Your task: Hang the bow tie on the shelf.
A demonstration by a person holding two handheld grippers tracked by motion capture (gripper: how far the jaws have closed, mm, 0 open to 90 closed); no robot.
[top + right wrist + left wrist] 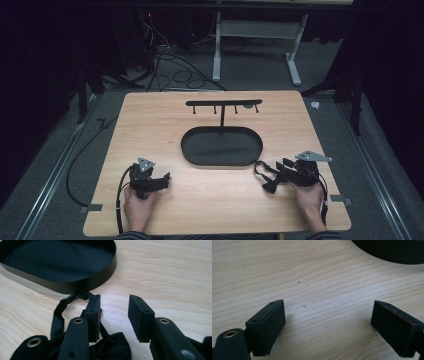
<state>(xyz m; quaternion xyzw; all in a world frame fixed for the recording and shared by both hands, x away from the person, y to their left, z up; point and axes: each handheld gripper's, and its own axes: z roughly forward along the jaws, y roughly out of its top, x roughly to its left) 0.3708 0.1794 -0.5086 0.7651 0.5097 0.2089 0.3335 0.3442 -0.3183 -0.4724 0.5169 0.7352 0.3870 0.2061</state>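
Two hand-held grippers rest low over a wooden table.

The left gripper (162,181) has its jaws spread wide around bare wood. The right gripper (113,315) is parted with nothing between its jaws; a black strap (60,312) lies beside its left jaw, near the black oval tray (221,159) under a hook stand (223,103).

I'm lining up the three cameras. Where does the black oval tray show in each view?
High view: tray at the table's centre, below the hook rack.
Left gripper view: only its curved edge, at the top right corner.
Right gripper view: top left, just beyond the black strap.
Shared landmark: the tray's rounded wall against the light wood table.
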